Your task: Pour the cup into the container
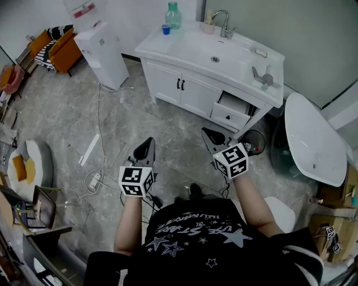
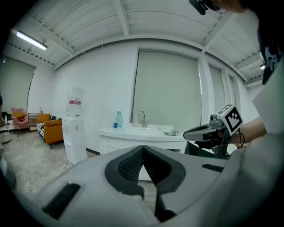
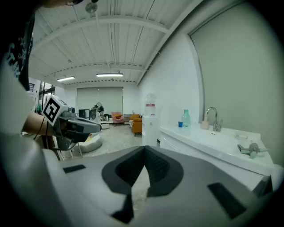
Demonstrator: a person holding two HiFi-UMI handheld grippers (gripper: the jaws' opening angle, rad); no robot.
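Left claw (image 1: 145, 148) and right claw (image 1: 213, 138) were both pinched closed and empty, held out over the floor, probably just on approach. Blue cup (image 1: 165, 29) sat on the vanity worktop (image 1: 162, 47) beside the green bottle (image 1: 173, 15), well apart from both.

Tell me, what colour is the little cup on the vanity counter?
Blue; the cup shows best in the head view.

- shirt (image 1: 207, 229): white lettering plus stars, upside down from here, can't really make it out
- dispenser bottle (image 2: 74, 102): red label, way too small to read
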